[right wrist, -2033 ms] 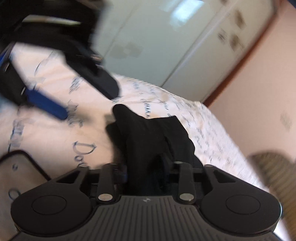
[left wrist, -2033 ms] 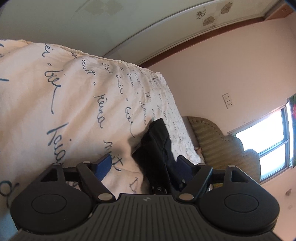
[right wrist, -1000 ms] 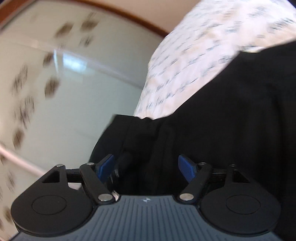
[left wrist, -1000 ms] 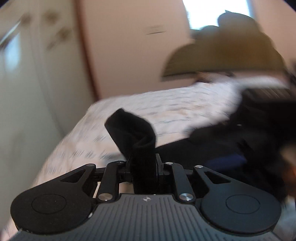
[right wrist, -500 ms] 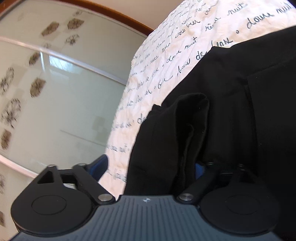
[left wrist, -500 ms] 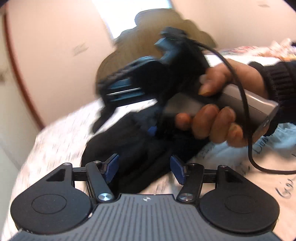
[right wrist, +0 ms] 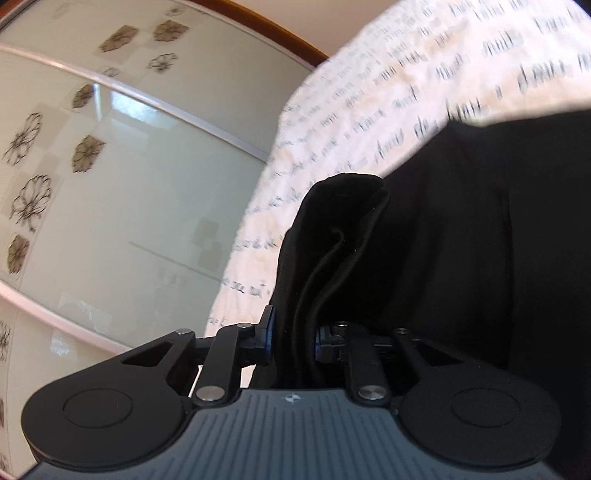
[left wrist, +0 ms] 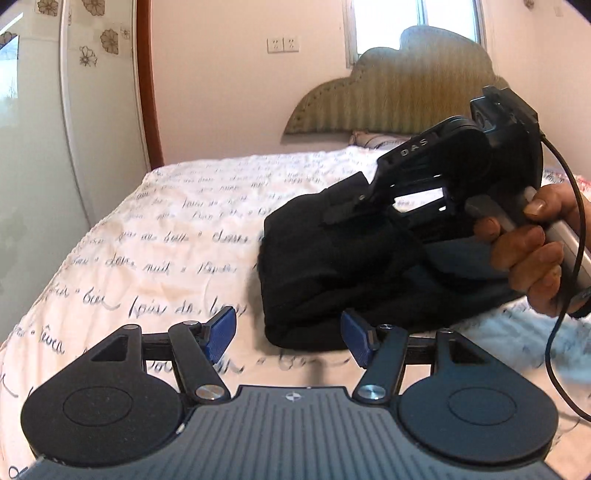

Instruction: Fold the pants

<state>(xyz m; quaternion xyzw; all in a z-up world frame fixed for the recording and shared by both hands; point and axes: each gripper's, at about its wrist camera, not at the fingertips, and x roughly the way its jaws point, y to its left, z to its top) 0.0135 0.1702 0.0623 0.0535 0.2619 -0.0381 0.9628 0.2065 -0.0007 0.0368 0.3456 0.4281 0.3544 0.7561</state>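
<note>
Between my right gripper's (right wrist: 291,339) blue pads a bunched fold of the black pants (left wrist: 332,266) is pinched as the jaws close. My left gripper (left wrist: 288,332) is wide apart and empty, just before the pants, which lie on the bed (left wrist: 166,236).

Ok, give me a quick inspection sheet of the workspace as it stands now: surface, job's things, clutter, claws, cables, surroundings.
Surface: bed with a white cover printed in dark handwriting.
Job's things: black pants, bundled in a folded heap on the bed.
Clutter: nothing seen on the cover; a pillow at the headboard.
Claws: left claw open, nothing between its pads, just short of the heap. Right claw closing on a bunched fold of the pants.
Cables: one black cable hanging from the right claw's handle.
Surroundings: padded headboard, window, wall sockets, flower-patterned glass wardrobe door.
</note>
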